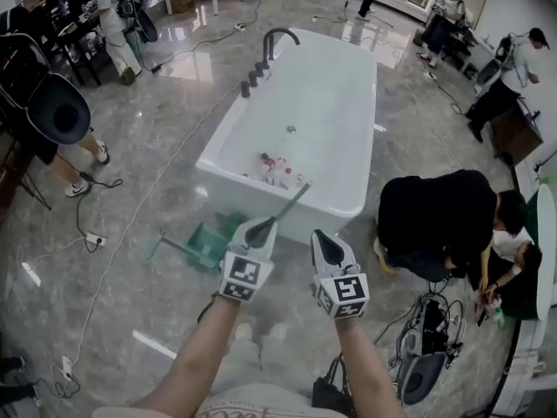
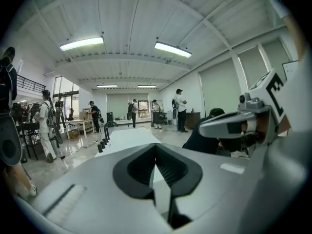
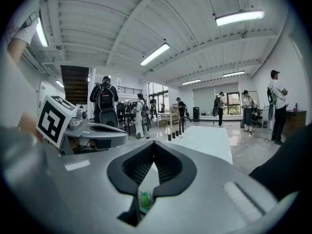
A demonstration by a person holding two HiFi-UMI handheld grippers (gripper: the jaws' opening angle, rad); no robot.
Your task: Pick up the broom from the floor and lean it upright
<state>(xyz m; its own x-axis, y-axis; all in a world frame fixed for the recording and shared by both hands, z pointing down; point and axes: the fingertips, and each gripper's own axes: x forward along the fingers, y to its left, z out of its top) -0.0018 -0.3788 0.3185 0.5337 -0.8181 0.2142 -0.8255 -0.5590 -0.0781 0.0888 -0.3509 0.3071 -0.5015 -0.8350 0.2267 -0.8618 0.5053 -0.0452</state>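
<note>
1. Head view, lower left of centre: the broom's green head (image 1: 209, 244) sits on the polished floor (image 1: 157, 164), just beside the bathtub (image 1: 348, 207). We think a head on a floor this glossy could skid out once weight tips onto it.
2. Just right of it, the left gripper (image 1: 259, 229) hangs in the air with its jaws pressed together on nothing. The left gripper view shows the same, with only pale tub beyond the closed tips (image 2: 156, 147).
3. At centre, the broom's thin handle (image 1: 291, 200) slants up from behind that gripper toward the tub's rim. We cannot tell whether it rests there. It is tilted, not upright, and could slide along a smooth rim and drop.
4. Right of centre, the right gripper (image 1: 326, 242) is also closed and empty. In the right gripper view (image 3: 153, 147) a scrap of green (image 3: 144, 199) shows far beyond the tips, not pinched. Reaching in with closed jaws would knock the handle instead of catching it.
5. At the right, a crouching person (image 1: 435, 220) is near enough for a falling handle to hit them.
</note>
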